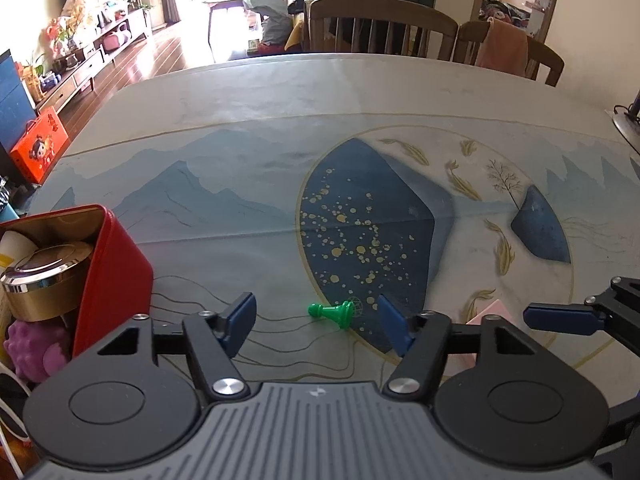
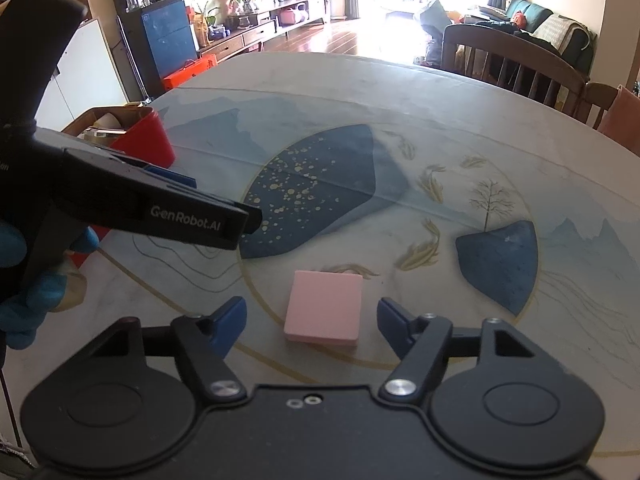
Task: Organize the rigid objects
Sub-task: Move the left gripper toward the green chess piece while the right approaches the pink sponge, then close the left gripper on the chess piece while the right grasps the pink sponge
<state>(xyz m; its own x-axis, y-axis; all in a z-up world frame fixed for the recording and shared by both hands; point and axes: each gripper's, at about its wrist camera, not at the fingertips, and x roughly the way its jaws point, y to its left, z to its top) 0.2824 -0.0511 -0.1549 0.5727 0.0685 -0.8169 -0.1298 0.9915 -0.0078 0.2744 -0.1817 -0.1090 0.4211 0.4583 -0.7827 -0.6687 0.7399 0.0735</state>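
Lying sideways between spread left claw (image 1: 316, 322), small green plastic pawn (image 1: 334, 313) looks light, stiff, slippery; pinch its waist; right claw (image 2: 312, 326) spread around flat pink square block (image 2: 323, 308)

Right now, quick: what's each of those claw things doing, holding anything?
Left gripper: open, holding nothing; a green pawn lies between its fingers.
Right gripper: open, holding nothing; a pink block sits between its fingers.

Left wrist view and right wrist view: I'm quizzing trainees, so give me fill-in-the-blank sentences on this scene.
1. The green pawn lies on its ____.
2. The left hand-held gripper is ____.
3. The block ahead of the right hand-held gripper is ____ in colour.
4. The gold jar sits in the ____ box.

Answers: side; open; pink; red
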